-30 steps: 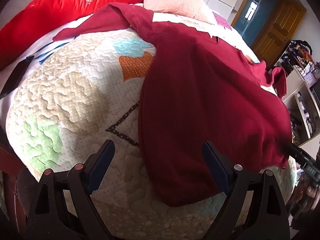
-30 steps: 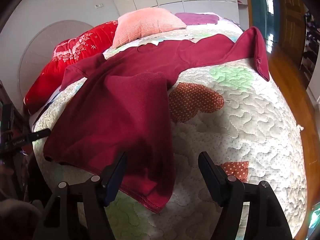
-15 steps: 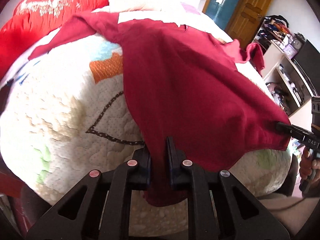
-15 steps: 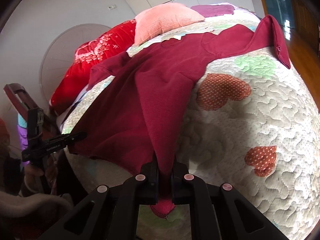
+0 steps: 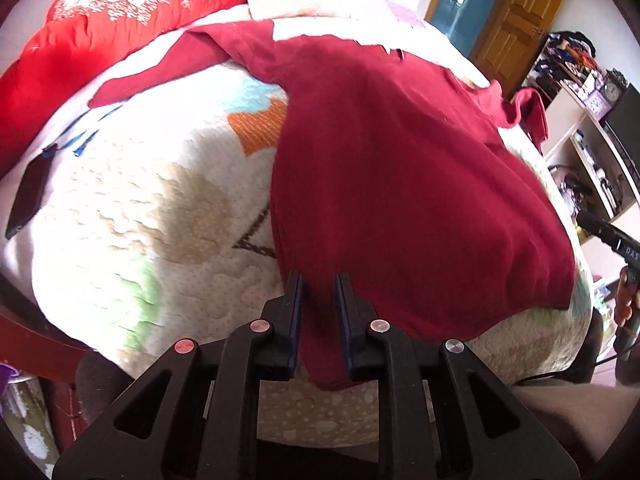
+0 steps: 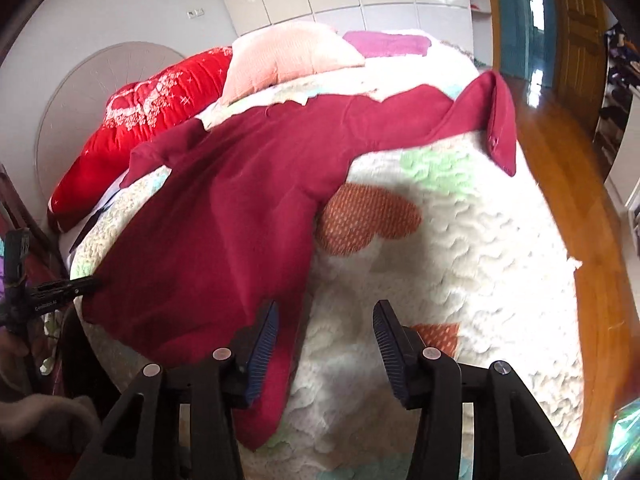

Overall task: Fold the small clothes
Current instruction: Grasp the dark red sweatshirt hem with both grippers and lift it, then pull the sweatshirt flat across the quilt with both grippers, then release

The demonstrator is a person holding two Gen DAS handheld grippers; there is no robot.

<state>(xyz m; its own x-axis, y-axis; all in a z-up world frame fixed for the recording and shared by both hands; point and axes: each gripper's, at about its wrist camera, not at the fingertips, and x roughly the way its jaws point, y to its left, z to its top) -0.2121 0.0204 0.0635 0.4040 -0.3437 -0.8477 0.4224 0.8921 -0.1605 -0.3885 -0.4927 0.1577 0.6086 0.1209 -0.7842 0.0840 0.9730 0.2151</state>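
Observation:
A dark red long-sleeved garment [image 5: 400, 168] lies spread on a quilted bed [image 5: 140, 208], sleeves out to both sides; it also shows in the right wrist view [image 6: 224, 216]. My left gripper [image 5: 319, 292] has its jaws a small gap apart around the garment's lower left hem corner, and the cloth hangs between them. My right gripper [image 6: 325, 320] is open at the lower right hem corner; the cloth lies beside and under its left finger [image 6: 262, 340], not held.
A red duvet [image 5: 100, 32] and a pink pillow [image 6: 288, 56] lie at the head of the bed. A dark flat object [image 5: 28, 196] rests on the bed's left edge. Shelves [image 5: 592, 148] and a wooden door [image 5: 516, 12] stand to the right. Wooden floor [image 6: 572, 184] borders the bed.
Both grippers closed on the hem corners and lifted them half a second ago. Now the right gripper has opened wide and dropped the cloth; the left jaws have parted slightly.

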